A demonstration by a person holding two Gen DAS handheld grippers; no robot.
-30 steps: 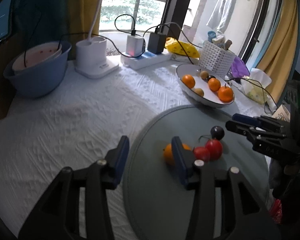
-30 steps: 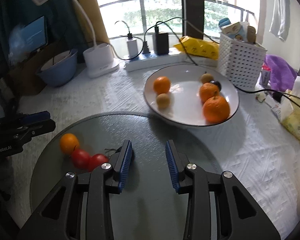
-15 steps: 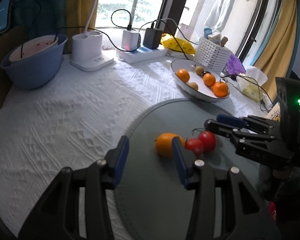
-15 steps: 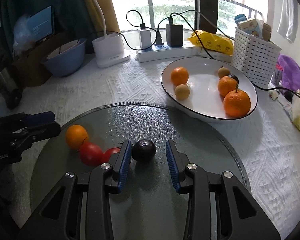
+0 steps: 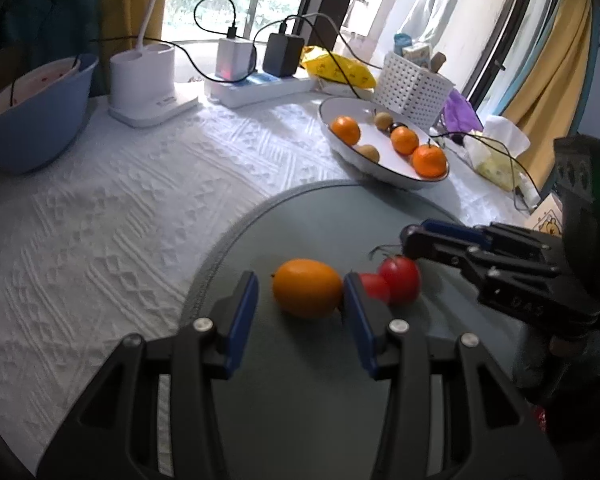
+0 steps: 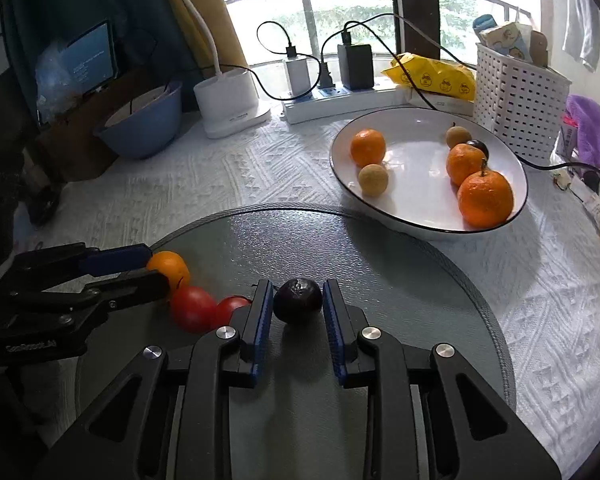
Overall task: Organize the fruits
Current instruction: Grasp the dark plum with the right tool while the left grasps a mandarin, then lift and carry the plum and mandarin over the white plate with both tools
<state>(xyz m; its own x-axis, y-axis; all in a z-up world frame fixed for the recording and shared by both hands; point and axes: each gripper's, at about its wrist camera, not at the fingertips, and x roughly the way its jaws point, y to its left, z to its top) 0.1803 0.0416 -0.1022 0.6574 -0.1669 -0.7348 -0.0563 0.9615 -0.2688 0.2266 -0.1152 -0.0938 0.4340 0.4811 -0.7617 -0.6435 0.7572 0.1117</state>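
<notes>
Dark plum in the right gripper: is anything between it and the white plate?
Nothing visible. The right gripper is shut on the dark plum; only bare grey mat lies toward the white plate, whose middle is free.

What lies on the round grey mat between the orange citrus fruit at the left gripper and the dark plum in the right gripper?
Two red tomatoes, side by side, touching the orange citrus fruit; the right wrist view shows this best.
</notes>
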